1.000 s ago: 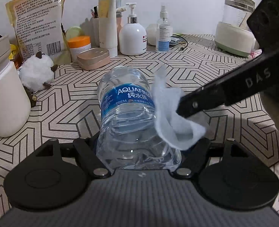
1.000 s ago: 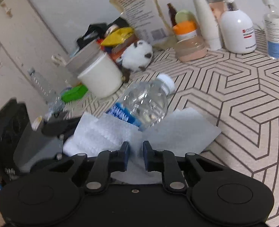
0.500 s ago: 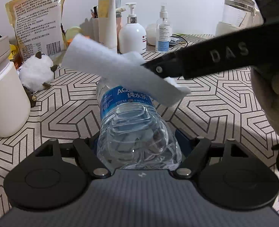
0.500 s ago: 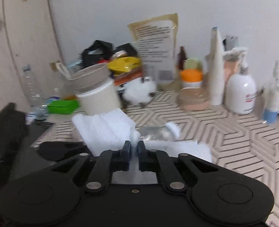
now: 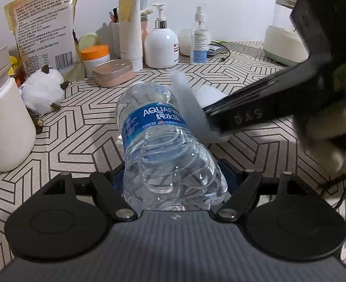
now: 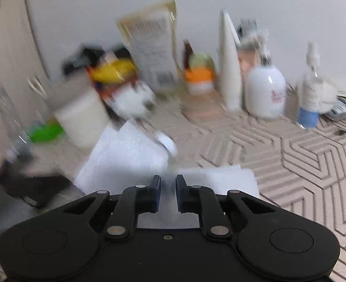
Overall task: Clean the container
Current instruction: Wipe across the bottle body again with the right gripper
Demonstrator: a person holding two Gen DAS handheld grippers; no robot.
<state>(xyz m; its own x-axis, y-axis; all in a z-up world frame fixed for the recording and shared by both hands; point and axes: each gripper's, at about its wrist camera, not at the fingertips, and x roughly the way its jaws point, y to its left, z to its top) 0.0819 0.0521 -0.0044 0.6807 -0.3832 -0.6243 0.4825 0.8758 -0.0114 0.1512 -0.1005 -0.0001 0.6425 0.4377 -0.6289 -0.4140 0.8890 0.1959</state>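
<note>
A clear Aquafina water bottle with a blue label lies between the jaws of my left gripper, which is shut on its base; its white cap points away. My right gripper is shut on a white cloth. In the left wrist view the right gripper's fingers press the cloth against the bottle's right side, by the label. The right wrist view is motion-blurred.
The patterned tablecloth bears a white canister and a plush toy at left. A food bag, orange-lidded jar, pink case, pump bottle, spray bottle and kettle line the back.
The right gripper carried the cloth from the bottle's lower right side up over its top, then down to its right side by the label. The bottle stays gripped.
</note>
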